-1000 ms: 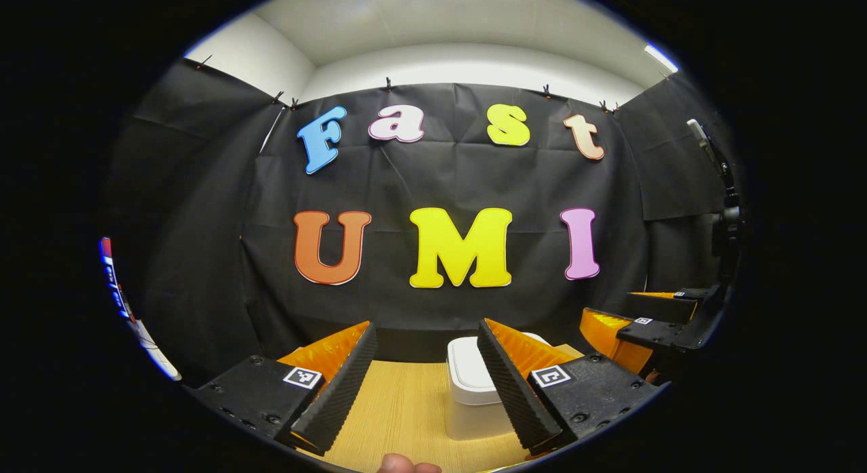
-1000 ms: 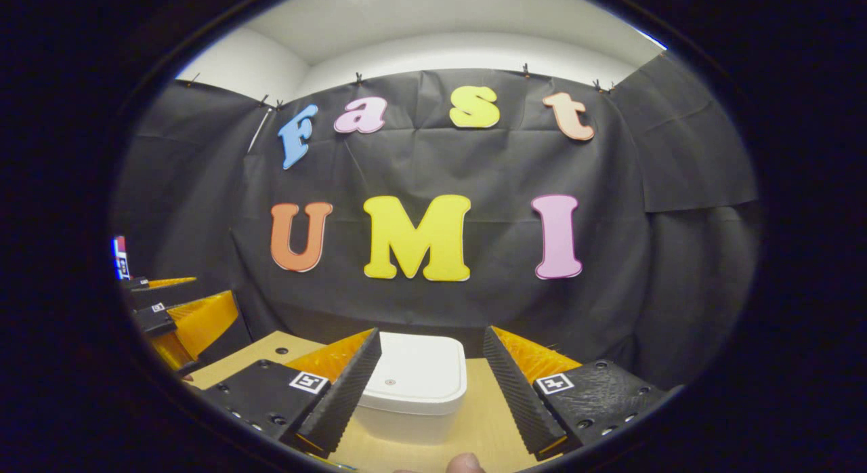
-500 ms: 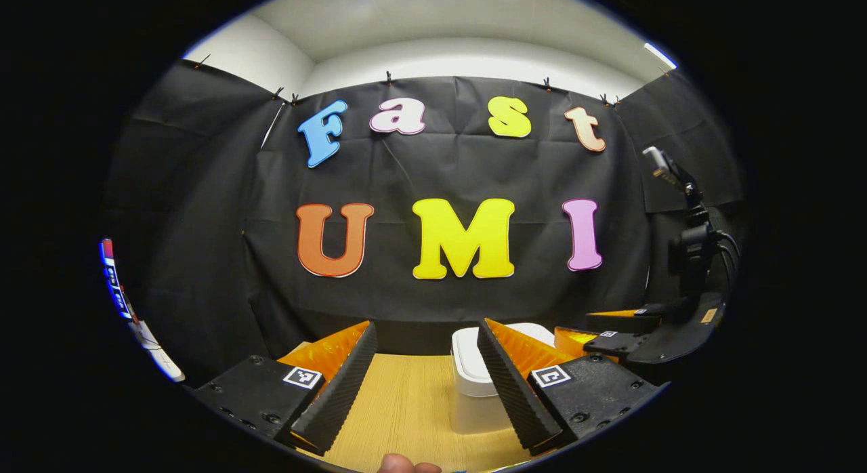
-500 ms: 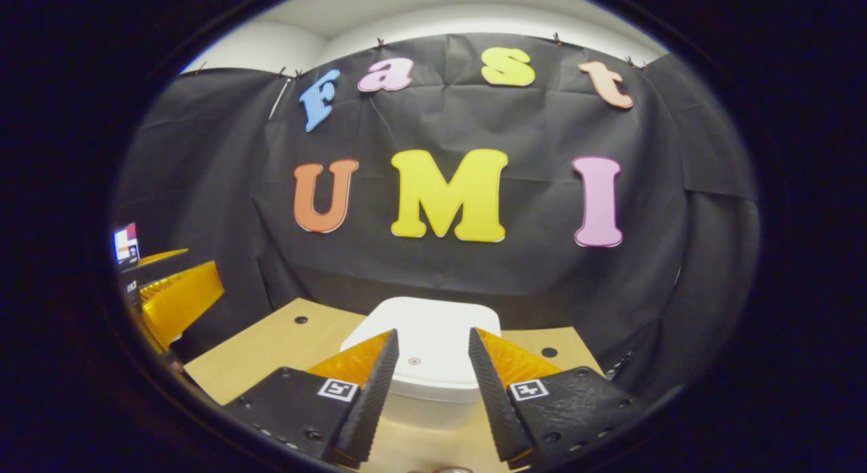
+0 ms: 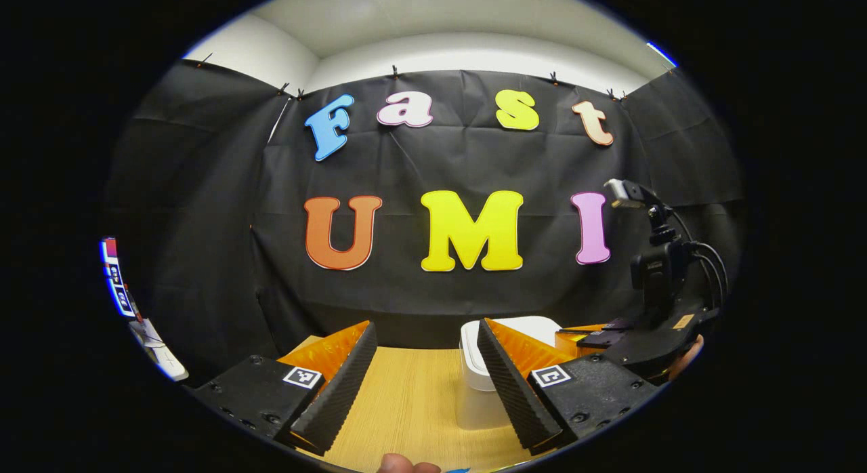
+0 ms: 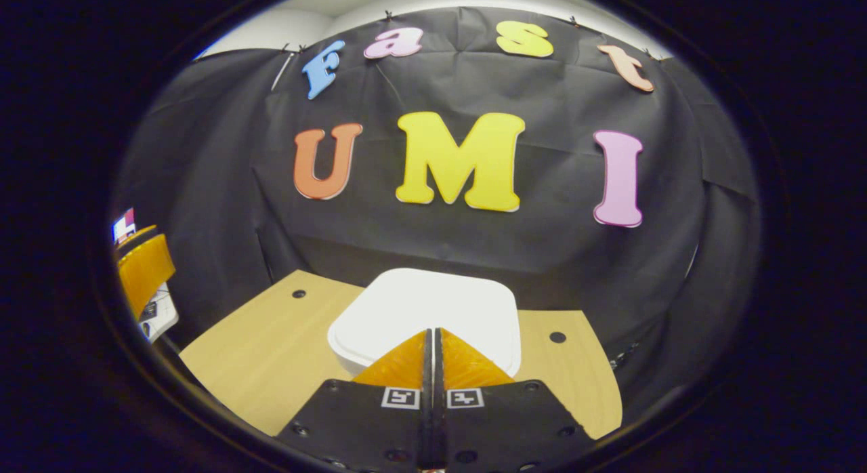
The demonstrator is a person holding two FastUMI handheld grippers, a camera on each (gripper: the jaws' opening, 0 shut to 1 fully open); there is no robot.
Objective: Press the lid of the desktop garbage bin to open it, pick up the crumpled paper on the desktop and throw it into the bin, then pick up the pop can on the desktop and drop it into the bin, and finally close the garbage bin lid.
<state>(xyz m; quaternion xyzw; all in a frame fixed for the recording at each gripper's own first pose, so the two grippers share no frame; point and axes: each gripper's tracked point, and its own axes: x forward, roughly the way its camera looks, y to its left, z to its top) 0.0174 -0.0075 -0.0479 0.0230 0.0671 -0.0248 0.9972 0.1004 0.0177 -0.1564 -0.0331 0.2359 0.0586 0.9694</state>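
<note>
Your right gripper (image 6: 431, 337) fingers pressed together, tips over the white bin lid (image 6: 420, 310), your left gripper (image 5: 423, 364) spread wide above the wooden desktop (image 5: 406, 405), bin (image 5: 477, 392) just beyond.

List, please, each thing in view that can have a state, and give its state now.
garbage bin: upright on the desktop.
bin lid: closed, flat on the bin.
right gripper: fingers shut together, nothing between them, tips over the lid's near part; contact cannot be told.
left gripper: fingers wide open, empty, held off beside the bin.
desktop: wooden, carries the bin.
</note>
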